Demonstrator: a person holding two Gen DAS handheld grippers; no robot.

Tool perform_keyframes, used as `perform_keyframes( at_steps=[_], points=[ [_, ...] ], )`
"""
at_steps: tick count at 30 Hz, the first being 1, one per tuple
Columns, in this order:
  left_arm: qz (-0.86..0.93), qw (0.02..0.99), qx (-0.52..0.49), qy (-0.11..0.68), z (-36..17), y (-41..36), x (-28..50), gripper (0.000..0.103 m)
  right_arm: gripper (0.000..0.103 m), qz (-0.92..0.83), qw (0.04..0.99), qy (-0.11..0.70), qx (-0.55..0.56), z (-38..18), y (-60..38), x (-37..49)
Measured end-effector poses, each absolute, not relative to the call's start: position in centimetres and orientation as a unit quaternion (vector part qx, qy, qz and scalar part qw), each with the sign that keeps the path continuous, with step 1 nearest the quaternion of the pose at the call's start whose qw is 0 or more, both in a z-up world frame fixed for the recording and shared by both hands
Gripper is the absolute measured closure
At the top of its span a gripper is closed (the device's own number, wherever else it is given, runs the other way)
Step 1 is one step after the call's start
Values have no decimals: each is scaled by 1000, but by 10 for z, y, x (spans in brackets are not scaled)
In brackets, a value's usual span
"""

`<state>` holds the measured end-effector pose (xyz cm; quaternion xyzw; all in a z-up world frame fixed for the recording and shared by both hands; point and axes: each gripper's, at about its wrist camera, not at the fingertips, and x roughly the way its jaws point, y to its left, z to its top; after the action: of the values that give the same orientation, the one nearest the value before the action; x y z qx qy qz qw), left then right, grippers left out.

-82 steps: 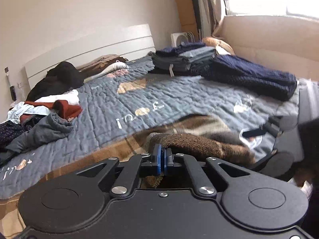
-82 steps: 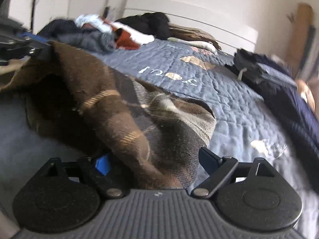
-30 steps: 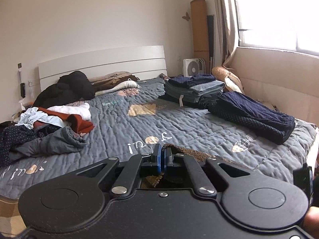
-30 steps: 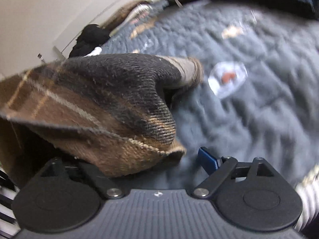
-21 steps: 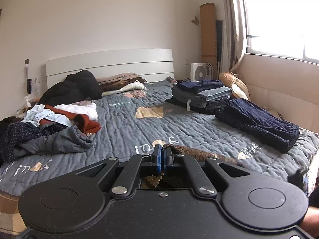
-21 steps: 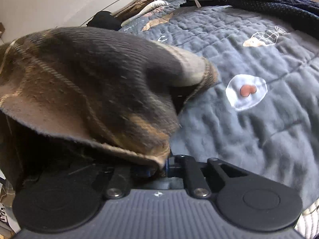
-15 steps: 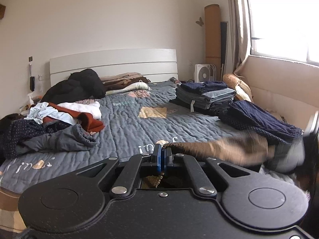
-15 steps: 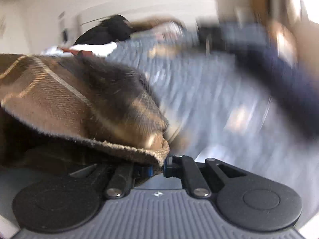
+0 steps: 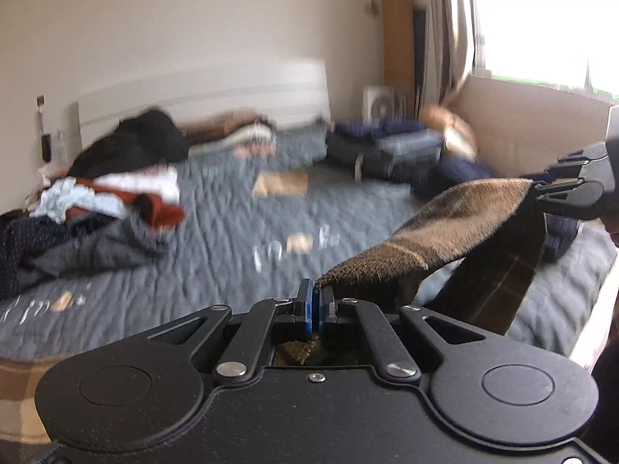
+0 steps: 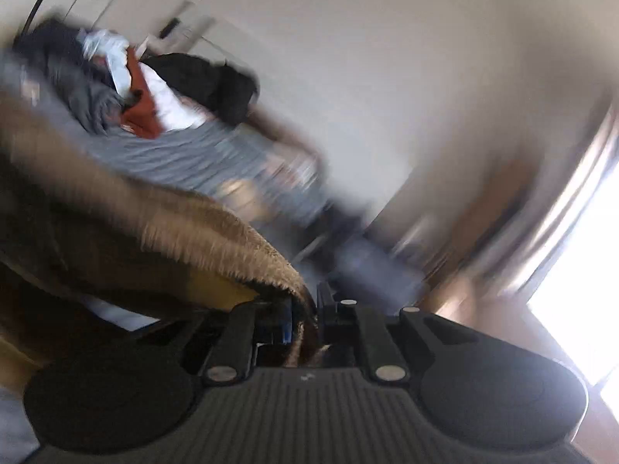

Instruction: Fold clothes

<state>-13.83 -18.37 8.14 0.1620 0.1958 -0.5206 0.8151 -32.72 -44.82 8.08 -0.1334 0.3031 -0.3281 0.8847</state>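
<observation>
At the far left of the left wrist view a heap of unfolded clothes [image 9: 96, 216] lies on the grey-blue quilted bedspread [image 9: 216, 239], with a black garment [image 9: 135, 147] behind it against the white headboard [image 9: 201, 92]. Low in the middle, the left gripper [image 9: 314, 305] has its blue pads pressed together on one edge of the brown plaid garment [image 9: 437, 239], a scrap of the cloth showing behind the jaws. From there the garment runs up and to the right, raised clear of the bedspread, its lower part hanging in a dark fold. Beyond it a stack of folded dark blue and grey clothes [image 9: 387, 147] sits near the window wall. At the right edge the right gripper [image 9: 541, 189] pinches the garment's other end. In the blurred, tilted right wrist view that gripper [image 10: 305, 317] has just closed its jaws on the fuzzy brown edge, and the cloth sweeps off to the left.
</observation>
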Motion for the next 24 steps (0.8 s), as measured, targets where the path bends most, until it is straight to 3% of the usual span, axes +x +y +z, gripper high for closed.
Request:
perform_keyframes(
  at_steps=[3, 5, 6, 7, 9, 14, 20, 24],
  points=[
    [-521, 802, 201, 211, 70, -188, -147, 97, 94, -313, 899, 307, -19, 59, -453, -335],
    [-522, 798, 216, 210, 67, -186, -155, 78, 94, -299, 907, 297, 20, 53, -443, -338],
    [-523, 797, 221, 205, 68, -185, -161, 52, 93, -292, 910, 293, 31, 51, -437, -342],
    [-525, 796, 226, 200, 68, -183, -166, 34, 93, -283, 913, 292, 37, 50, -431, -342],
    [-531, 796, 237, 167, 73, -176, -180, 23, 93, -267, 918, 291, 44, 49, -420, -340],
    [-550, 776, 279, 133, 71, -172, -208, 21, 93, -220, 927, 300, 50, 45, -398, -331],
    [-550, 743, 369, 95, 17, -207, -248, 21, 93, -173, 936, 299, 71, 54, -377, -327],
    [-569, 726, 378, 84, 14, -216, -250, 21, 94, -120, 937, 326, 48, 56, -358, -330]
  ],
)
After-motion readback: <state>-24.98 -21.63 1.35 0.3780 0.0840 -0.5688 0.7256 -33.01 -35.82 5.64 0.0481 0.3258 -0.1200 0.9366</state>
